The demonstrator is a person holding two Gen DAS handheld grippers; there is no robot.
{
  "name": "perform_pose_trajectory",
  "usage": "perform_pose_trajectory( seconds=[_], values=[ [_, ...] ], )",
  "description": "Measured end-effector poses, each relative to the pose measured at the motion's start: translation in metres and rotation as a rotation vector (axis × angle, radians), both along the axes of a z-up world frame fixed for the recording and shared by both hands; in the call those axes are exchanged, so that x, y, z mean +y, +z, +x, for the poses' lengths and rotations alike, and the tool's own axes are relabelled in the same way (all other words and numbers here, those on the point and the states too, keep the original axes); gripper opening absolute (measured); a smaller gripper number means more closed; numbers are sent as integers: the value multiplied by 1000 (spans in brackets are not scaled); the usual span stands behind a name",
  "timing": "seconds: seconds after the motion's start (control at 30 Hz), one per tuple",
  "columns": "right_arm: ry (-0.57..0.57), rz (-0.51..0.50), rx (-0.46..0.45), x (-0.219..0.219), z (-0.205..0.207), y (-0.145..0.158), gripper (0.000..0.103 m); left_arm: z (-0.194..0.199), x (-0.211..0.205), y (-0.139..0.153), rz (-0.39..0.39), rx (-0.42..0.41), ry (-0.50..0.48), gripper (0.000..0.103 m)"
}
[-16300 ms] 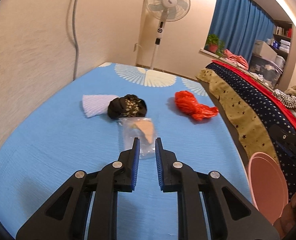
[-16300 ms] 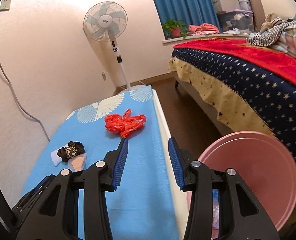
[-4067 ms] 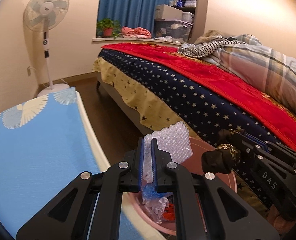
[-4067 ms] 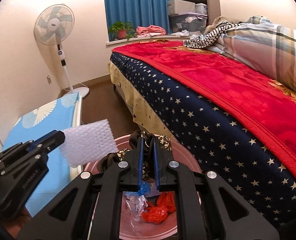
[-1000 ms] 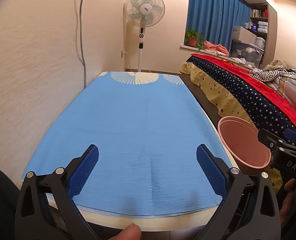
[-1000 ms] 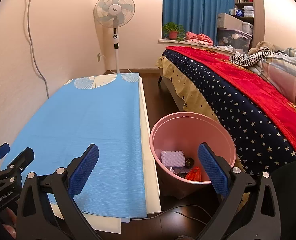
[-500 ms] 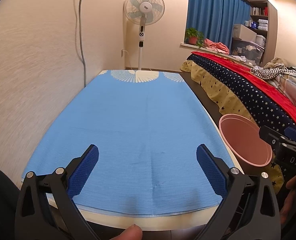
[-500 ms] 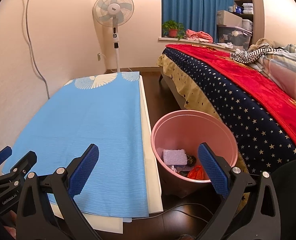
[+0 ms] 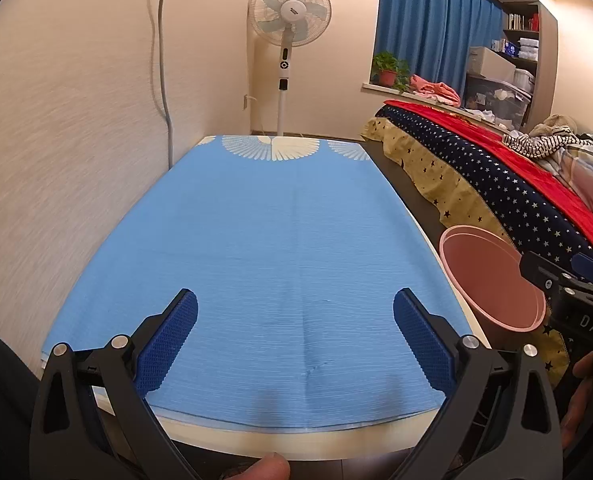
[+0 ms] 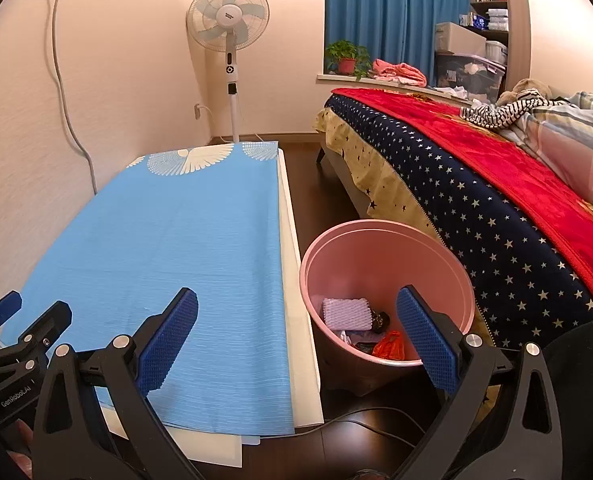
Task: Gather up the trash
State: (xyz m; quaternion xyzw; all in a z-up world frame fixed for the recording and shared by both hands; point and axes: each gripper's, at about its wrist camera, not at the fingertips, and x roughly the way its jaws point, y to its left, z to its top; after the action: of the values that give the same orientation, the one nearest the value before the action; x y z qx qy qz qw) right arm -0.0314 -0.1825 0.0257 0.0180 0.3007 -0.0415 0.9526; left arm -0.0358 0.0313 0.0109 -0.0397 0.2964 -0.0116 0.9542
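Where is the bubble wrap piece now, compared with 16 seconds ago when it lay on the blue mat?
Yes, it has moved: the bubble wrap piece left the blue mat and now lies inside the pink bin, on the floor right of the mat.

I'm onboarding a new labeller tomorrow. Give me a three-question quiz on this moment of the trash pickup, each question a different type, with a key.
1. True or false: the left gripper is shut on a piece of trash.
2. Multiple choice: the pink bin stands (A) on the blue cloth, (B) on the floor between the cloth-covered table and the bed, (C) on the bed.
3. Fill in: the white bubble wrap lies inside the ____.

Key: 1. False; both it and the right gripper are open and hold nothing. 2. B. 3. Pink bin, beside the red bag.
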Motion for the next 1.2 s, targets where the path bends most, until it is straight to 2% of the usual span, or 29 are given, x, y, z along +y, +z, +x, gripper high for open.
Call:
perform_pose_trajectory(
  seconds=[1.2],
  values=[
    [-9, -3, -8, 1, -1, 2, 98, -5, -10, 2, -13, -7, 5, 95]
  ],
)
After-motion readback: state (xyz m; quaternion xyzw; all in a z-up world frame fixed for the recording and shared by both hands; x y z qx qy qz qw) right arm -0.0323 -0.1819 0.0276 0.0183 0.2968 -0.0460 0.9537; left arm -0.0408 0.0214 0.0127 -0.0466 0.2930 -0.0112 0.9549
